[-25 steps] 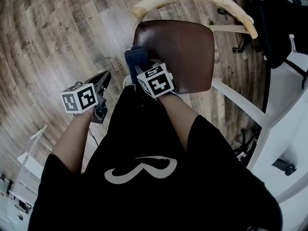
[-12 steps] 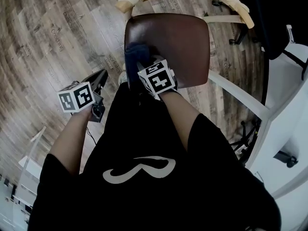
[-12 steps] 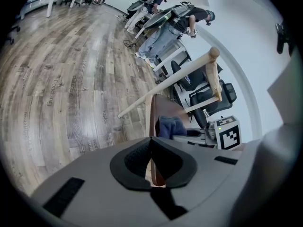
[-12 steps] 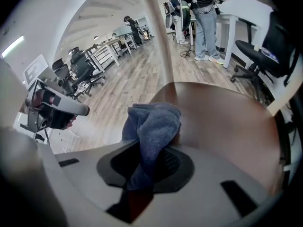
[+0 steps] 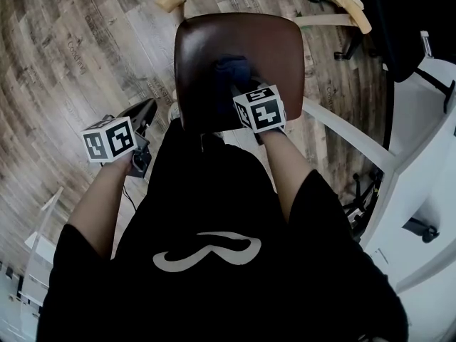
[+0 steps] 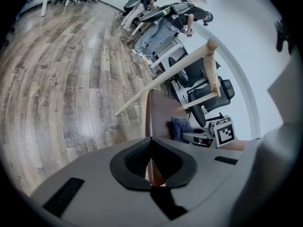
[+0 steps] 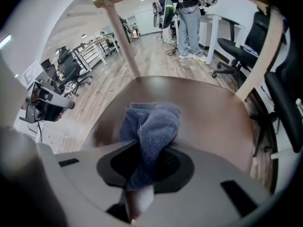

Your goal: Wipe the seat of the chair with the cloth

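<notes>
A chair with a brown leather seat and a pale wooden backrest stands on the wood floor in front of me. A blue cloth lies bunched on the middle of the seat, with my right gripper shut on it. In the right gripper view the cloth runs up between the jaws and rests on the seat. My left gripper hangs off the seat's left side over the floor, jaws shut with nothing between them. In the left gripper view the seat's edge and the cloth show ahead.
A white desk frame and white furniture stand close on the right. A black office chair is at the upper right. Other people and desks stand farther off in the room. Bare wood floor lies to the left.
My right gripper has slid the cloth from the seat's front left corner toward the middle and right. The left gripper has barely moved.
</notes>
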The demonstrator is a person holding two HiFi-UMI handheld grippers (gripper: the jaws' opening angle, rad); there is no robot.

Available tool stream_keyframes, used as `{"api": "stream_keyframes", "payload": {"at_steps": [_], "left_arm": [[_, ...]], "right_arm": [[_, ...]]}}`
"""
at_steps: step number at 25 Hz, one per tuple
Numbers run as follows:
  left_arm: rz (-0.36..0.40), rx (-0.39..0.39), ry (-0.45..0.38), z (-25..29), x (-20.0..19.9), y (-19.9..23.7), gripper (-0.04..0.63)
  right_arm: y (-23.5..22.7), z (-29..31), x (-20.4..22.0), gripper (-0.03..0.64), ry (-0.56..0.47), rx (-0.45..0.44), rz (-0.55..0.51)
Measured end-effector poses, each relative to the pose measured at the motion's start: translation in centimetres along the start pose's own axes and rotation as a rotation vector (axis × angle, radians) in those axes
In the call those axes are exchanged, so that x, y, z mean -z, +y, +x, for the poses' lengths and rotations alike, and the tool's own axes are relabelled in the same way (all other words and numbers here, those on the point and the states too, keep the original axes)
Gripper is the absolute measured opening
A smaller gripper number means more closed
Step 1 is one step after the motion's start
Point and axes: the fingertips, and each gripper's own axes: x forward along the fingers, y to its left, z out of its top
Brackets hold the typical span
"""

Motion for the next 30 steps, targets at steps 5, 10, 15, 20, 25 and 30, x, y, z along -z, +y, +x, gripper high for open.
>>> {"api": "stream_keyframes", "payload": {"at_steps": [5,10,15,20,25,30], "left_arm": [[0.009,0.001,0.023,0.2,0.6,-0.2,0.014],[0.044,0.005,0.049,0.1,0.7,-0.6,0.014],[0.055,-0.024,0.061,-0.2,0.7,0.4,0.014],[0.057,-0.039,0.075,-0.6,1.2,1.1,0.014],[0.044,-0.059,0.082,-0.4,1.4,1.5,0.014],[0.053,-0.062,0.102,-0.2,2.1,1.5,0.014]], "right_arm": [[-4.4,-1.7,2.1,0.080,0.012,0.086,0.003],[-9.8,-3.6,4.7,0.081,0.036,0.176,0.006],[-14.9,-5.5,7.0,0.081,0.048,0.253,0.073],[-17.5,-6.6,8.5,0.080,0.023,0.265,0.178],[-17.7,-6.6,8.5,0.080,-0.048,0.256,0.297],[-15.9,-8.0,6.8,0.080,-0.113,0.251,0.273]]}}
